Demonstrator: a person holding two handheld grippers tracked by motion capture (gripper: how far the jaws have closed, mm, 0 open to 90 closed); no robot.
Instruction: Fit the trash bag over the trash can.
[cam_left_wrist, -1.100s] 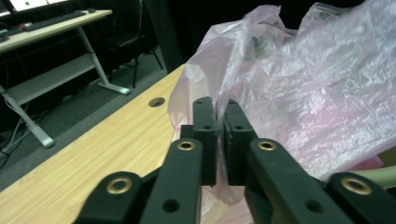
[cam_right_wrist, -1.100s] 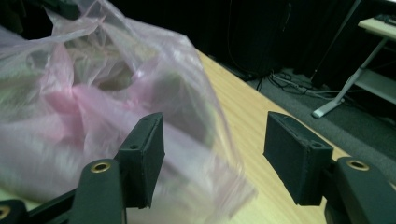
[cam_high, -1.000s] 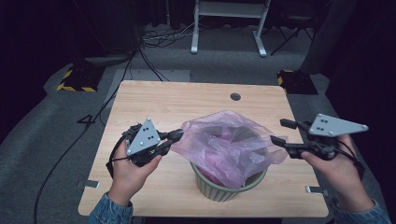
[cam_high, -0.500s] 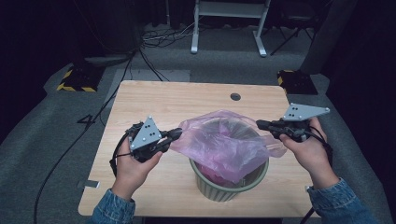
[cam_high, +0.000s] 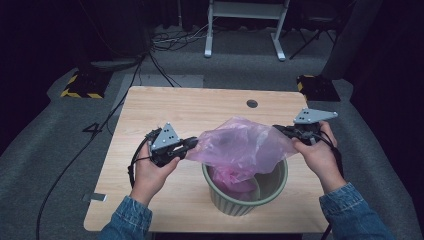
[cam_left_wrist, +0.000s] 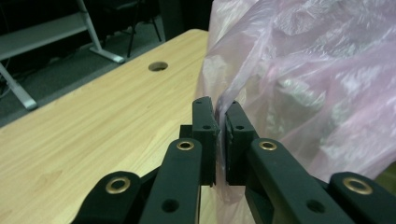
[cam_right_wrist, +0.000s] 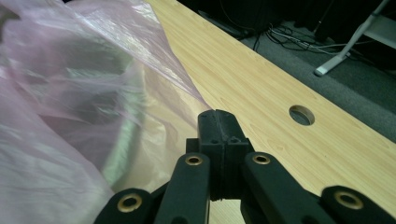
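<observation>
Two tongs hold one pink plastic bag (cam_high: 245, 145) between them, and we see it stretched over the green bin (cam_high: 245, 192) that stands on the tabletop (cam_high: 200, 107) near its front edge. Our left tongs (cam_high: 192, 143) have their jaws pressed together on the bag's left edge; in the left gripper view the thin film (cam_left_wrist: 303, 88) runs down between the two black jaws, which stand almost closed with only the plastic in the slit. Our right tongs (cam_high: 278, 130) grip the bag's right corner, and in the right gripper view the jaws sit tight against each other with the film (cam_right_wrist: 79, 93) spreading away from their tips to the left. The bag hangs open and slack in the middle, its lower part sagging into the bin's mouth, while its upper part is lifted above the rim and pulled sideways between the two hands. The left hand (cam_high: 150, 172) lies over the tabletop just left of the bin, and the right hand (cam_high: 317, 155) is just right of it, near the tabletop's right edge. A round hole (cam_high: 252, 104) in the tabletop sits beyond the bag, well apart from both tongs. Cables (cam_high: 170, 42) trail across the grey floor (cam_high: 50, 165) behind the tabletop.
</observation>
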